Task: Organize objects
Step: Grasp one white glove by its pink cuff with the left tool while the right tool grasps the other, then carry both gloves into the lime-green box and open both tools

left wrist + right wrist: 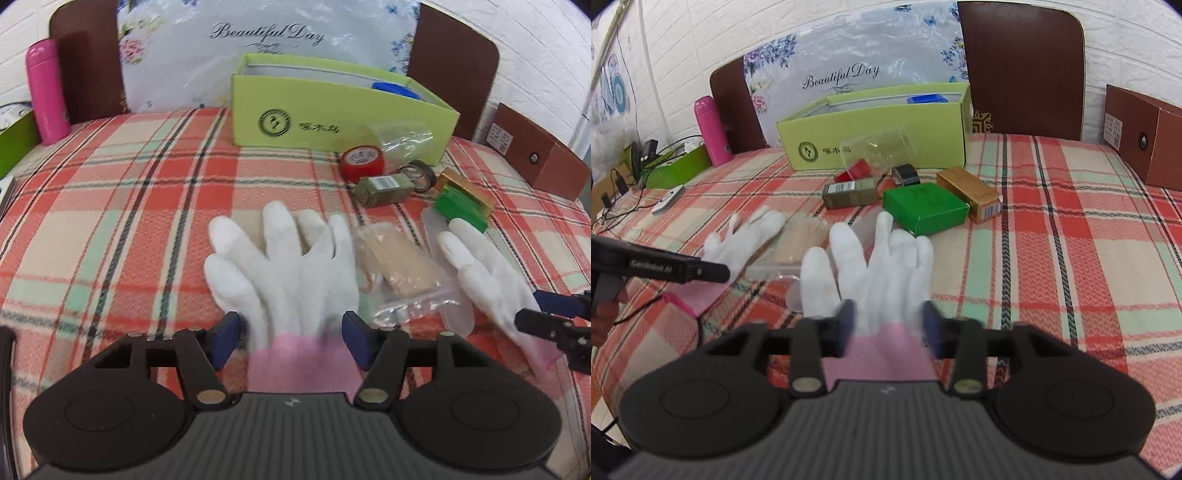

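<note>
Two black handheld grippers with blue finger pads

The left gripper has a ribbed dark-grey top plate flanked by two round black housings, black linkage arms pinned with brass-coloured round fasteners, and flat navy pads on the fingertips. The right gripper is built the same way (its blue pads look blurred in its own camera). Seen from the right wrist, the left unit's side is a long black bar printed "Genirobot AI" in white, with a grey handle, a thin black cable and a bit of skin beneath.
</note>
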{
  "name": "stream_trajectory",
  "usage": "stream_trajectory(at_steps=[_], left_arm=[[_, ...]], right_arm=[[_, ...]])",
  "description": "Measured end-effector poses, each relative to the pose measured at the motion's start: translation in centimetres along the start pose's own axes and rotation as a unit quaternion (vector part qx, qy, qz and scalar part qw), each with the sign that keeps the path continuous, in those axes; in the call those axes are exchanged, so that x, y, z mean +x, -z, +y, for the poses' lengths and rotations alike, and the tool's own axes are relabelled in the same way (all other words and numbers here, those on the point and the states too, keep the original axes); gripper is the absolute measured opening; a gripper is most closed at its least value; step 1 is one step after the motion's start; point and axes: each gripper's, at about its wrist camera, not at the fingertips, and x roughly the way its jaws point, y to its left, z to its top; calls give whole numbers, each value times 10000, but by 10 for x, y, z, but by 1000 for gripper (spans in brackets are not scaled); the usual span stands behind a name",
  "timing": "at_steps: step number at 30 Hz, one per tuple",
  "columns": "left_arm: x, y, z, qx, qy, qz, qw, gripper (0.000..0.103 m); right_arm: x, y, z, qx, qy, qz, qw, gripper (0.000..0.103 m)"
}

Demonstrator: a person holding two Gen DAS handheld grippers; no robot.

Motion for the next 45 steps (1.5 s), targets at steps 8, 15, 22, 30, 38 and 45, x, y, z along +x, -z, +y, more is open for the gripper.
stream_trajectory(at_steps=[8,15,22,30,38,45], left_arm=[[0,2,5,-37,95,-24,9999,56],[6,-4,-5,110,230,-6,9997,31],[-5,-3,1,-97,593,1,9982,11],[-45,-38,7,-138,753,-791,9939,11],[-63,-110,-2,180,789,-1678,9825,11],[-31,-176,0,-115,662,-1941,9787,11]], right_arm=[[24,-1,16,-519,142,100,9985,51],[26,2,19,-574,79,87,9983,26],[9,-11,17,-172,-509,-181,9984,8],[-16,-63,8,24,-761,-969,9924,8],[-13,-144,8,-199,-773,-1777,9808,9],[27,-204,6,-417,-559,-2039,9765,9]])
